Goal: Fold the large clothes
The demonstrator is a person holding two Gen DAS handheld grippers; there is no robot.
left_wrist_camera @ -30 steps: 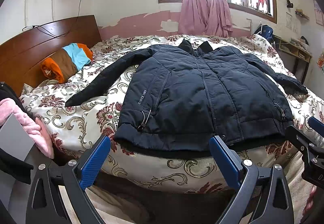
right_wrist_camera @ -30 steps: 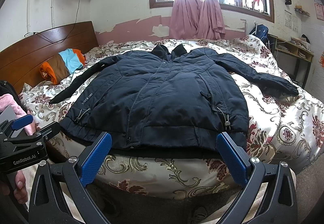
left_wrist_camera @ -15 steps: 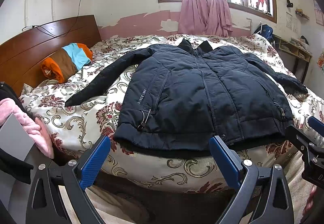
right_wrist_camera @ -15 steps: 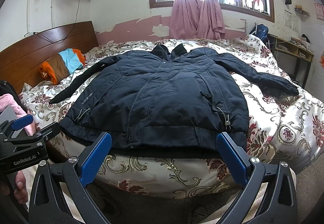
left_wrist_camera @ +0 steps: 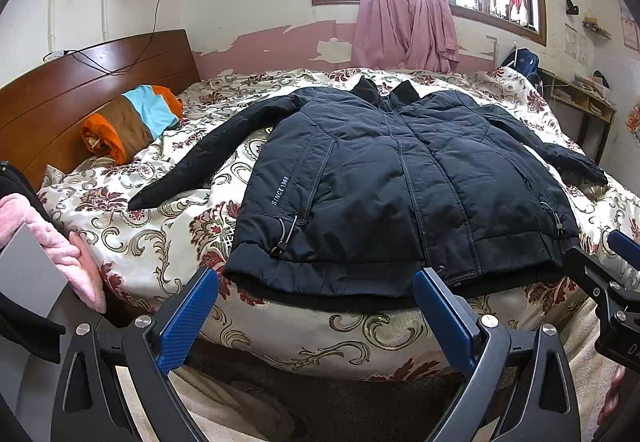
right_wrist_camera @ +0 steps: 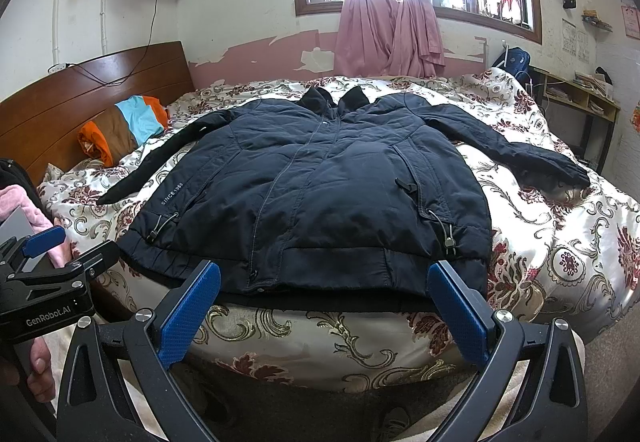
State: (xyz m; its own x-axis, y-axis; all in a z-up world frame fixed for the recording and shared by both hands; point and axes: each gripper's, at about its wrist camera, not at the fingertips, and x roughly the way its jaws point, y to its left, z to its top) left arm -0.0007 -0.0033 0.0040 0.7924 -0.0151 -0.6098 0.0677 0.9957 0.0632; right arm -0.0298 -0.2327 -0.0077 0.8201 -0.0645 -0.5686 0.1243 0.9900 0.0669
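Observation:
A dark navy padded jacket (left_wrist_camera: 400, 182) lies flat, front up, on the floral bedspread (left_wrist_camera: 168, 238), sleeves spread to both sides and hem at the near bed edge. It also shows in the right wrist view (right_wrist_camera: 320, 194). My left gripper (left_wrist_camera: 316, 310) is open and empty, held just below the hem in front of the bed. My right gripper (right_wrist_camera: 320, 306) is open and empty, also just below the hem. Each gripper's body shows at the edge of the other's view.
A wooden headboard (left_wrist_camera: 60, 94) stands at the left. A rolled orange, brown and blue cloth (left_wrist_camera: 132, 122) lies near it. Pink fabric (left_wrist_camera: 48, 242) sits at the left edge. A window with pink curtains (left_wrist_camera: 404, 22) is behind the bed. A desk (left_wrist_camera: 580, 106) stands at right.

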